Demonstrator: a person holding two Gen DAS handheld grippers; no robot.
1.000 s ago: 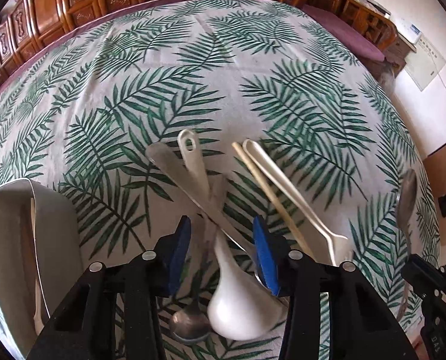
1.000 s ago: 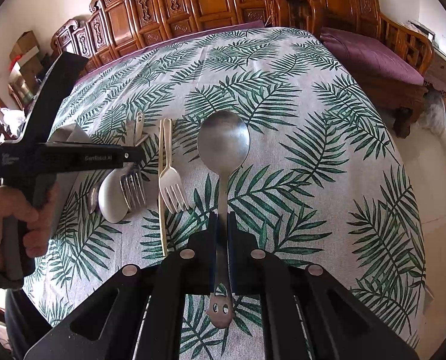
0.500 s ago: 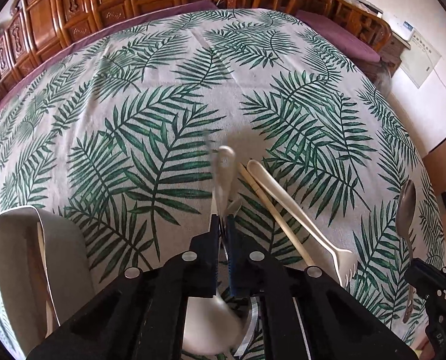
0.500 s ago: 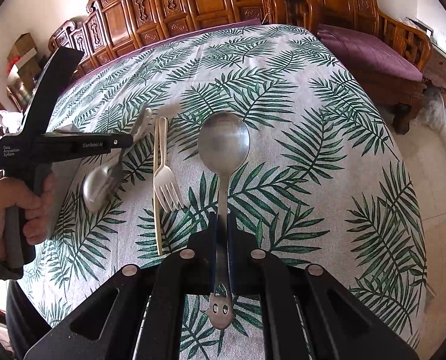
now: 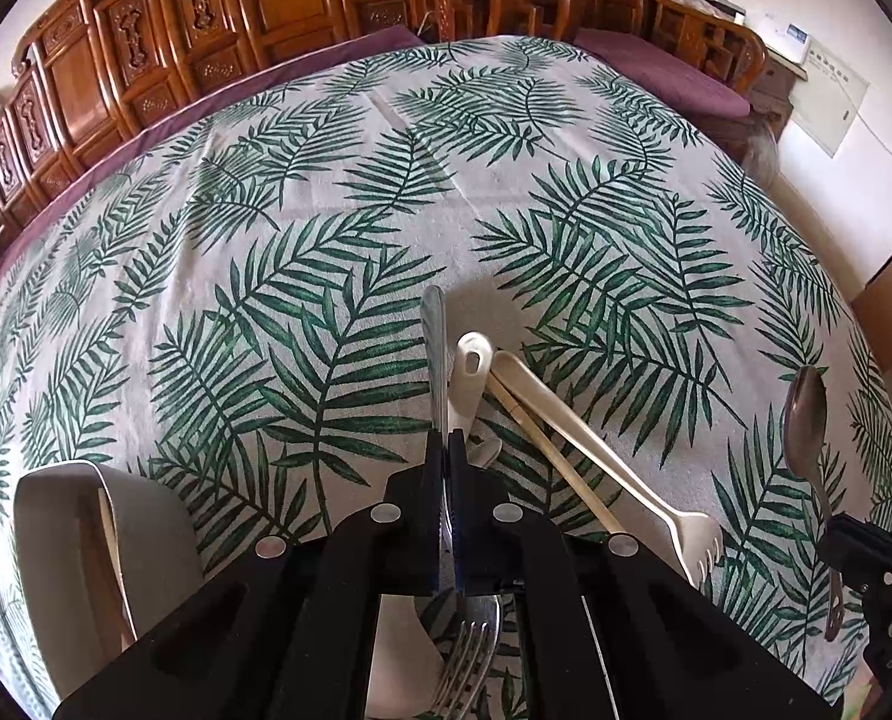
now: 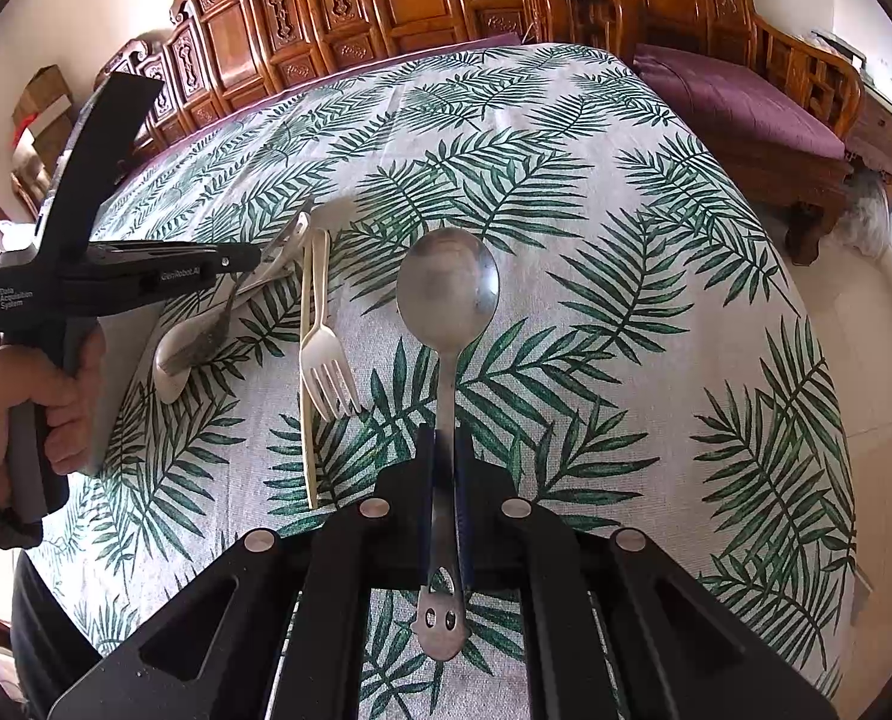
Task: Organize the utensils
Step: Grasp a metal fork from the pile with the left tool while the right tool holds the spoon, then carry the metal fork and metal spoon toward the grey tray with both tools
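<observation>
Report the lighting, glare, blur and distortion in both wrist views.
Left wrist view: sharp, soft daylight, strong fisheye bulge on the tablecloth, dark vignette corners, a faint shadow beyond the metal fork handle. Right wrist view: equally sharp, a dull sheen on the metal spoon bowl, bright overexposed patch at the left edge, the same barrel warp.

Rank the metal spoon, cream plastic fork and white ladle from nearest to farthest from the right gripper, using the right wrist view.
1. Metal spoon: clamped in the right gripper.
2. Cream plastic fork: just left, on the cloth.
3. White ladle: far left, under the left gripper.
</observation>
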